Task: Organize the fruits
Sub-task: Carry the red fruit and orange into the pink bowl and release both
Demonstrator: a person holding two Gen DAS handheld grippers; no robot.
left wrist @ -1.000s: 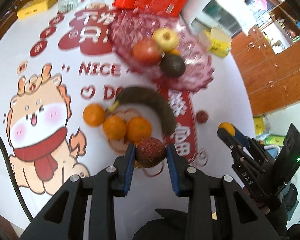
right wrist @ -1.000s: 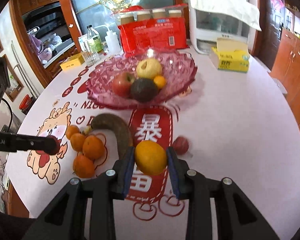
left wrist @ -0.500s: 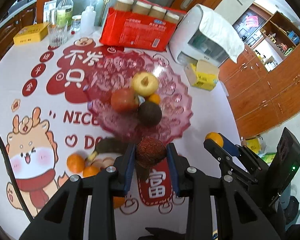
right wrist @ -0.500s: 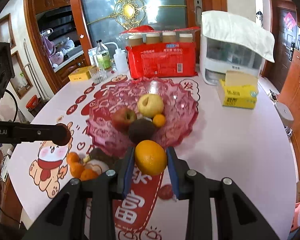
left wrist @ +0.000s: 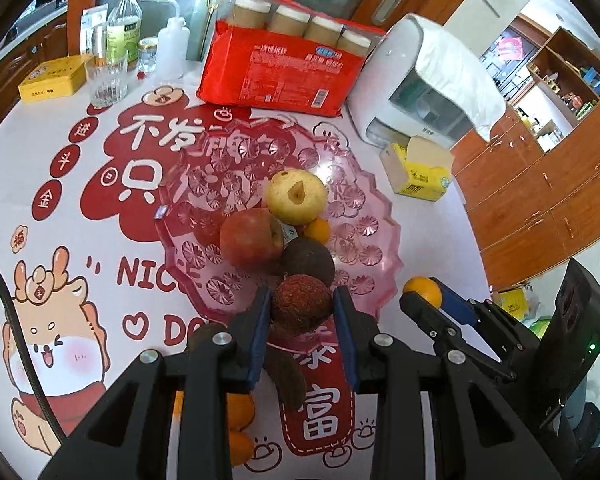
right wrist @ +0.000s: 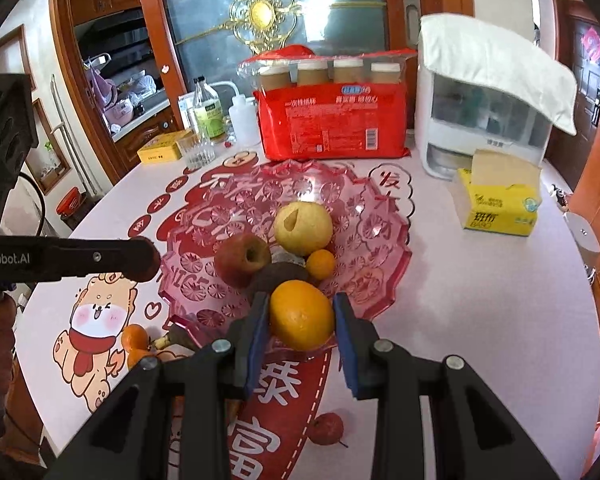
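change: I have carried both fruits from the tablecloth to the near rim of the pink bowl [left wrist: 376,216] | left gripper [left wrist: 301,312] clamped on the lychee [left wrist: 301,305] | right gripper [right wrist: 301,318] clamped on the orange [right wrist: 302,314] | next: I judge both are ready to release beside the apples [right wrist: 242,260]

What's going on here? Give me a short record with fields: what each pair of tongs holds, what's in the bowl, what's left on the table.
left tongs: shut on a rough dark red fruit
right tongs: shut on an orange
pink bowl: yellow apple, red apple, dark fruit, small orange
on table: tangerines, small red fruit
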